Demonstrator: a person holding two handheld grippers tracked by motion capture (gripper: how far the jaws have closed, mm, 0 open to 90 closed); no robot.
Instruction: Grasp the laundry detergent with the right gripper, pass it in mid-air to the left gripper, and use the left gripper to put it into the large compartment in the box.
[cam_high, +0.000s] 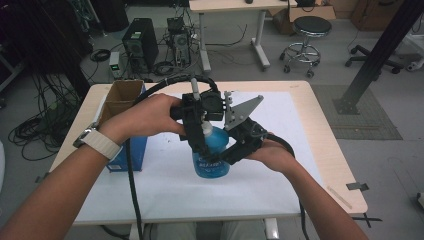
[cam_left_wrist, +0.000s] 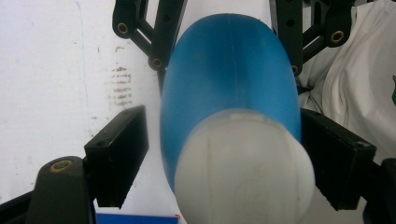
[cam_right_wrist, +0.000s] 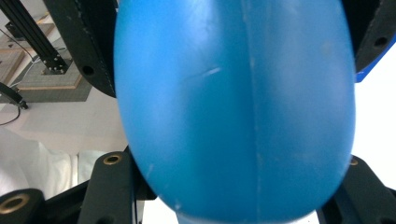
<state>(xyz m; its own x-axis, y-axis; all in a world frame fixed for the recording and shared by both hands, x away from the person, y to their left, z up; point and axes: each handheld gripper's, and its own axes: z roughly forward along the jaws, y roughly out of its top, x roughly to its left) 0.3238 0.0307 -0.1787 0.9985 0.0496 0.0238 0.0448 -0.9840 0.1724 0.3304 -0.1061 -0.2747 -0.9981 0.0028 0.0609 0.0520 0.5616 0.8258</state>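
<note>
A blue plastic bottle (cam_high: 212, 156) with a white cap (cam_high: 206, 129) stands held just above the white sheet at the table's middle. My right gripper (cam_high: 231, 152) comes in from the right and is shut on the bottle's body (cam_right_wrist: 233, 116), which bulges between its jaws. My left gripper (cam_high: 201, 142) reaches down from above over the cap (cam_left_wrist: 243, 172). Its jaws flank the bottle's shoulder (cam_left_wrist: 229, 79). A gap shows beside the left pad (cam_left_wrist: 121, 149), while the right pad (cam_left_wrist: 334, 158) lies against the blue wall.
An open cardboard box (cam_high: 121, 97) and a blue carton (cam_high: 131, 150) sit at the table's left edge. The white sheet (cam_high: 285, 150) covers most of the tabletop. A thin strip (cam_high: 340, 197) lies near the front right corner. Computer towers and a stool stand on the floor beyond.
</note>
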